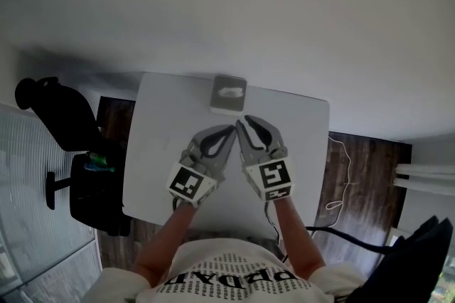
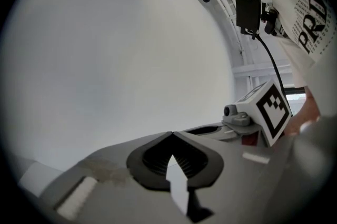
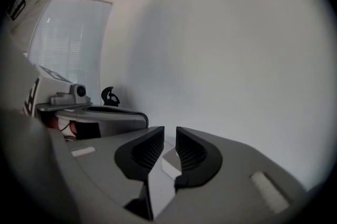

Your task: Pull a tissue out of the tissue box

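Note:
A grey tissue box point(image 1: 228, 93) with a white tissue point(image 1: 231, 90) showing at its top stands at the far edge of the white table point(image 1: 163, 152). Both grippers hover side by side over the table's middle, short of the box. My left gripper point(image 1: 232, 129) points at the box with its jaw tips touching point(image 2: 171, 133) and nothing between them. My right gripper point(image 1: 244, 119) has a narrow gap between its jaws point(image 3: 169, 139). Through that gap a pale corner of the box point(image 3: 169, 163) shows, apart from the pads.
A black office chair point(image 1: 53, 109) and a dark stool with coloured items point(image 1: 96, 184) stand left of the table. A cable point(image 1: 340, 177) lies on the dark wooden floor at the right. A white wall rises behind the table; blinds point(image 3: 68, 44) cover a window.

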Demonstrator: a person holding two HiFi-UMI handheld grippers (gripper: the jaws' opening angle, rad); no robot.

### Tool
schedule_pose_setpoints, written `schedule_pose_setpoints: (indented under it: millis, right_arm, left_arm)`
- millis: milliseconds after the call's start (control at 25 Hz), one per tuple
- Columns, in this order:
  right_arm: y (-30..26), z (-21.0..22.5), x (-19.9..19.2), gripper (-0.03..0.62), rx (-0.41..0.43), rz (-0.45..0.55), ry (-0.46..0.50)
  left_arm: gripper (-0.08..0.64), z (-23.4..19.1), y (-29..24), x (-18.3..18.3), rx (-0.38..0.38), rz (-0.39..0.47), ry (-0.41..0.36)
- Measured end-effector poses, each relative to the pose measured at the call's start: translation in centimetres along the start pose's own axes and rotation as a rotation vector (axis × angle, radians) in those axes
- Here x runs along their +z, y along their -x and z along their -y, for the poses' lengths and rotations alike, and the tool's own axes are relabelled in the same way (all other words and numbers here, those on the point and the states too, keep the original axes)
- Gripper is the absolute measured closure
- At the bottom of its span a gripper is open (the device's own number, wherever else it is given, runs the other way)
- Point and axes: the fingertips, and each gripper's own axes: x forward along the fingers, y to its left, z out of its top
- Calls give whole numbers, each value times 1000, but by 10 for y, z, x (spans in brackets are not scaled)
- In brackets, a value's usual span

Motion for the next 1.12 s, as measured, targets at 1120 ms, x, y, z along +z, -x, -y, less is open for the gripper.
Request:
schedule_pose_setpoints:
  millis: [1120]
  right_arm:
    - [-91, 47, -90, 483, -64, -139, -58]
  left_arm:
    - [568, -78, -50, -92, 94, -82, 37]
